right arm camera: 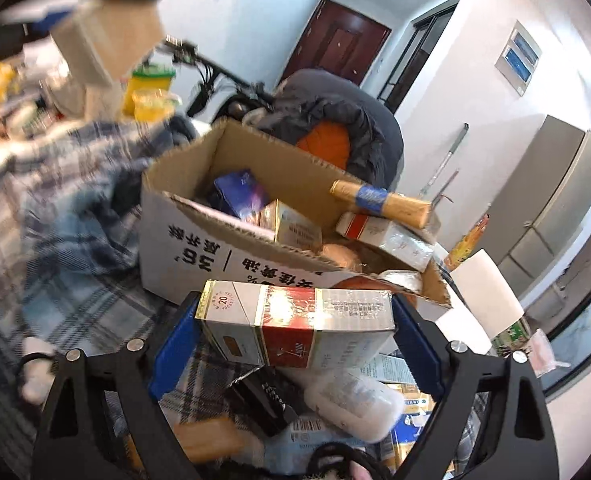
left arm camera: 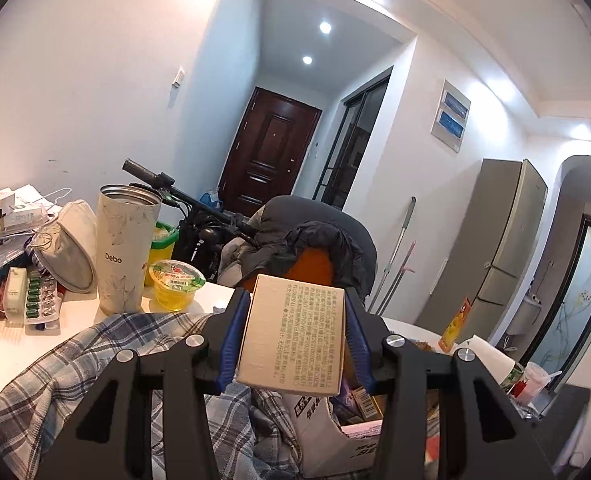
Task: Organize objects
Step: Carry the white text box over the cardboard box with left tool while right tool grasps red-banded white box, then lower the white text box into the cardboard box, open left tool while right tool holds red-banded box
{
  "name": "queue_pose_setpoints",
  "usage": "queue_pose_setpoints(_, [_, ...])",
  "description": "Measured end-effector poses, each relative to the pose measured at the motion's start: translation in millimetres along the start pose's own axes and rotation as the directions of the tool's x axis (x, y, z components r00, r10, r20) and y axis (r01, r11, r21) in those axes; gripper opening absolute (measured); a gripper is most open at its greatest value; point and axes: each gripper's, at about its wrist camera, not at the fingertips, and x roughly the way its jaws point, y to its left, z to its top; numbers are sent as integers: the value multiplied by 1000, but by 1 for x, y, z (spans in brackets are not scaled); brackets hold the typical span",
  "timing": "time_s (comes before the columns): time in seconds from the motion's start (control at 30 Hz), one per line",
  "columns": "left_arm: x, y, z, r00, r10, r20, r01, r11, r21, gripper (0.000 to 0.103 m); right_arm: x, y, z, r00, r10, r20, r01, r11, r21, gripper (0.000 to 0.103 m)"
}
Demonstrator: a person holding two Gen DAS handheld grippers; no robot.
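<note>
Your left gripper [left arm camera: 293, 340] points nearly level, clamping a small beige printed carton [left arm camera: 293, 340]. Your right gripper [right arm camera: 295, 326], tilted downward, grips a red-and-white cigarette carton [right arm camera: 295, 320]; only its view shows inside the open cardboard box [right arm camera: 183, 184].

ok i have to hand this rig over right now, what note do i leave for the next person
Left tongs: shut on a small beige carton, held up above the table.
Right tongs: a red and white pack sits between the pads, just in front of the cardboard box; grip looks closed on it.
Done: box already holds several packs and a long yellow packet.
Left: drop both items in, then sort the clutter by the Debo tumbler, blister packs and jelly cup.
</note>
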Motion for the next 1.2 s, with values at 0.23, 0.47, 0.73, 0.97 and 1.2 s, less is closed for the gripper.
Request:
queue_pose_setpoints(0.23, [1,5,0,1000,-12,-6,11,999,-41,48,-45,-56,30,975,98,200,-128,982,139,90])
queue_pose_setpoints(0.47, [4,0,-1,1000,11,-5,-11,1000,3,48,-39,-96,72,935,68,349,-133,977,167,90])
queue_pose_setpoints(0.73, [13,-17,-12,1000,21,-14,-20,995,93,48,2,-136,41,814,127,567,-328,906,267,90])
queue_pose_setpoints(0.97, [26,-37,-26,999,-31,-45,37,987,159,48,39,-142,40,804,305,511,-507,801,318,90])
queue_pose_setpoints(1.2, [30,-61,-31,991,-112,-70,121,982,147,48,37,-153,33,777,316,545,-549,763,342,90])
